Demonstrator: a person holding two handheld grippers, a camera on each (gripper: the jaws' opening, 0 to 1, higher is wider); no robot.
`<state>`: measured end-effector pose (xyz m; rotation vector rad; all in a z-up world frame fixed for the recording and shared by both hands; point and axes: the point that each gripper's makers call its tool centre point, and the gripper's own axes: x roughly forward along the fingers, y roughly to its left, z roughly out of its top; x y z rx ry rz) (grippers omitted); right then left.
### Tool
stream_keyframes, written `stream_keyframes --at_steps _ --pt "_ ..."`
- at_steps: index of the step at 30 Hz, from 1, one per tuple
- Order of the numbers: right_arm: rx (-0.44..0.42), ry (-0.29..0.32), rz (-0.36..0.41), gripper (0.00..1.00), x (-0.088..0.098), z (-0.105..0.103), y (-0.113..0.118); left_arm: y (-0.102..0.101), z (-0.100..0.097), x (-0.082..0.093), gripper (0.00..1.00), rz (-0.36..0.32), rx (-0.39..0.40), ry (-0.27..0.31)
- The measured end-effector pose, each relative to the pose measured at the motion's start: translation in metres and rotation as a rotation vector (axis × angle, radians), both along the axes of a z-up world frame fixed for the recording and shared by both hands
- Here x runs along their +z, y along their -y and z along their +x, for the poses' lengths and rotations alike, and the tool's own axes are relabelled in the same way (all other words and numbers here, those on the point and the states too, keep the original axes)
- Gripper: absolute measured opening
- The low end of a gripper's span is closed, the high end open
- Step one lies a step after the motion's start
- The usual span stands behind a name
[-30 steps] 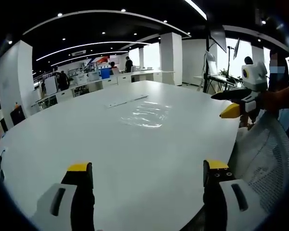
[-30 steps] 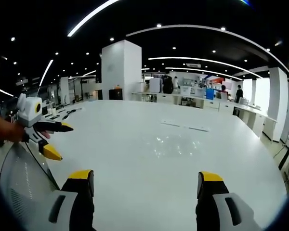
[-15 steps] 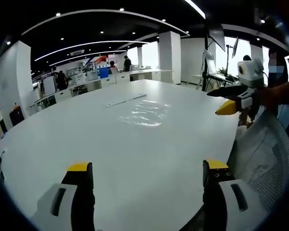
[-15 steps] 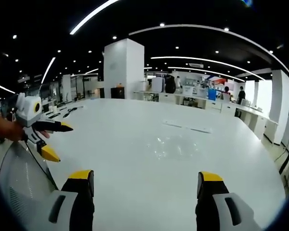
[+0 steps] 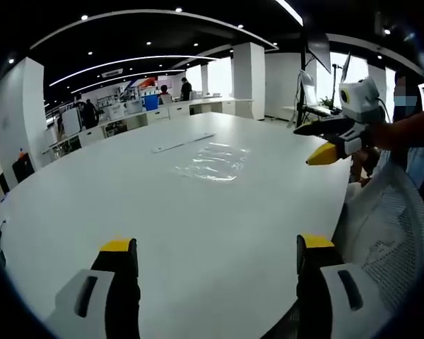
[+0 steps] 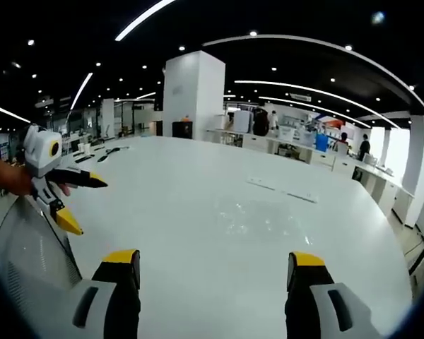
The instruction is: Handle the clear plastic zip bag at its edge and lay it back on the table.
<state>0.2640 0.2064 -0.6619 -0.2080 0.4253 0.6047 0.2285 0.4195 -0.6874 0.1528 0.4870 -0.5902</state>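
A clear plastic zip bag [image 5: 213,162] lies flat near the middle of the large white table [image 5: 92,205], crinkled and shiny; in the right gripper view the bag [image 6: 261,214] shows as a faint glint. My left gripper [image 5: 215,256] stands open above the table's near edge, well short of the bag, nothing between its jaws. My right gripper [image 6: 210,267] is open too, also clear of the bag. The right gripper [image 5: 316,141] enters the left gripper view from the right, held by a hand, jaws apart. The left gripper [image 6: 74,201] shows at the left of the right gripper view.
A long clear strip [image 5: 185,144] lies on the table beyond the bag. A white mesh chair back [image 5: 392,226] stands at the table's edge by the person. Desks, a white pillar [image 6: 194,95] and people stand farther off in the office.
In the left gripper view the right gripper has moved forward and left over the table's edge. The bag has not moved. Both views shifted slightly.
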Motion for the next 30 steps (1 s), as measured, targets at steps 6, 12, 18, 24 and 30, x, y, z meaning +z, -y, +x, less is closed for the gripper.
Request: stream_keyframes --at_steps 6,12,18,24,30 --pt "0.031 -0.001 -0.023 0.85 -0.003 0.009 -0.006 -0.002 -0.001 -0.002 0.94 -0.001 0.005 -0.014" --pt "0.057 -0.023 -0.044 0.85 -0.012 0.015 -0.011 -0.001 -0.002 -0.002 0.95 0.005 0.004 -0.014" --pt "0.064 -0.033 -0.046 0.85 -0.017 0.023 -0.013 -0.002 -0.001 0.000 0.96 0.015 0.002 -0.005" --pt "0.075 -0.045 -0.061 0.85 -0.024 0.031 -0.016 -0.002 0.000 -0.001 0.98 0.001 0.010 -0.018" --pt "0.086 -0.067 -0.074 0.85 -0.035 0.037 -0.017 -0.001 0.000 -0.003 0.98 -0.001 0.011 -0.033"
